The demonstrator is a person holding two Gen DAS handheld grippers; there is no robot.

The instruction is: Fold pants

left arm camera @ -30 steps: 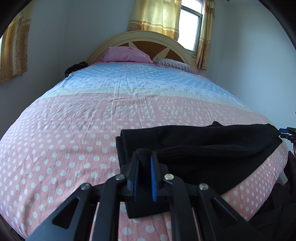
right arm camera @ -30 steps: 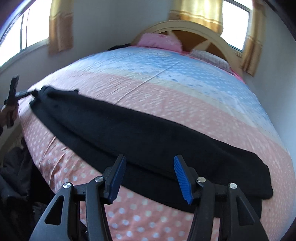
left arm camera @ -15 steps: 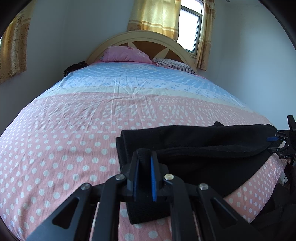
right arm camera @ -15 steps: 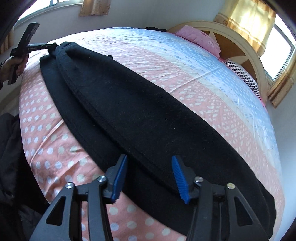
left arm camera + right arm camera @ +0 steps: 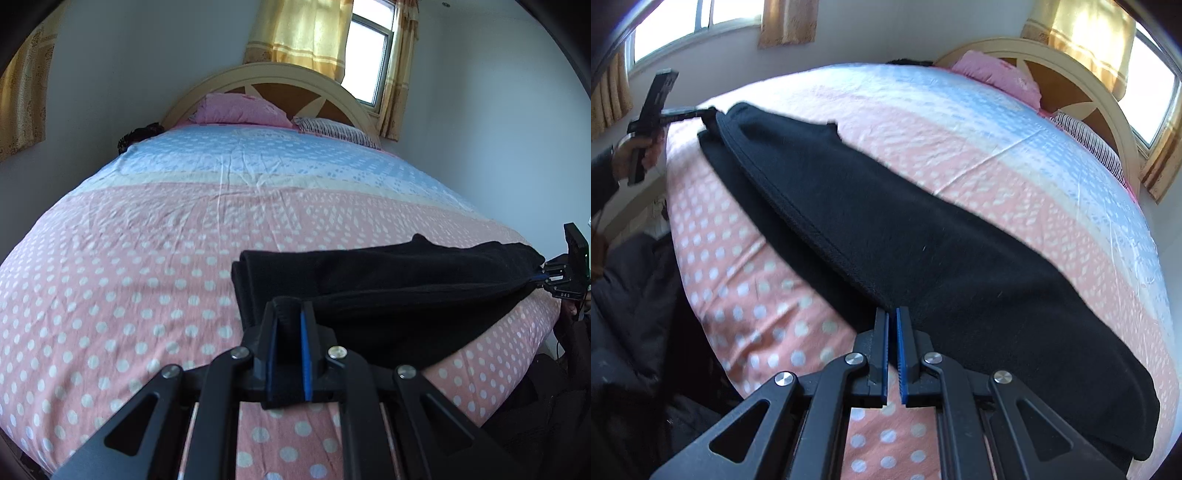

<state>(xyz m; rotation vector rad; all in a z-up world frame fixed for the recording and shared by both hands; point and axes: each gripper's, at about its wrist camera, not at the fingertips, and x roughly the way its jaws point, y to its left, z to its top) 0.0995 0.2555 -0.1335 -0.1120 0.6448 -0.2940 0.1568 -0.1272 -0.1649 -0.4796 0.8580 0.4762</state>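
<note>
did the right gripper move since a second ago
Yes. In the left wrist view the right gripper has come in from the frame's right edge to the black pants, and its jaws have just been closing on their edge.

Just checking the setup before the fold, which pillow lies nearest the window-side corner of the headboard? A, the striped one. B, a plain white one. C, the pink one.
A: in the left wrist view the striped pillow lies right of the pink pillow, under the window by the headboard.
</note>
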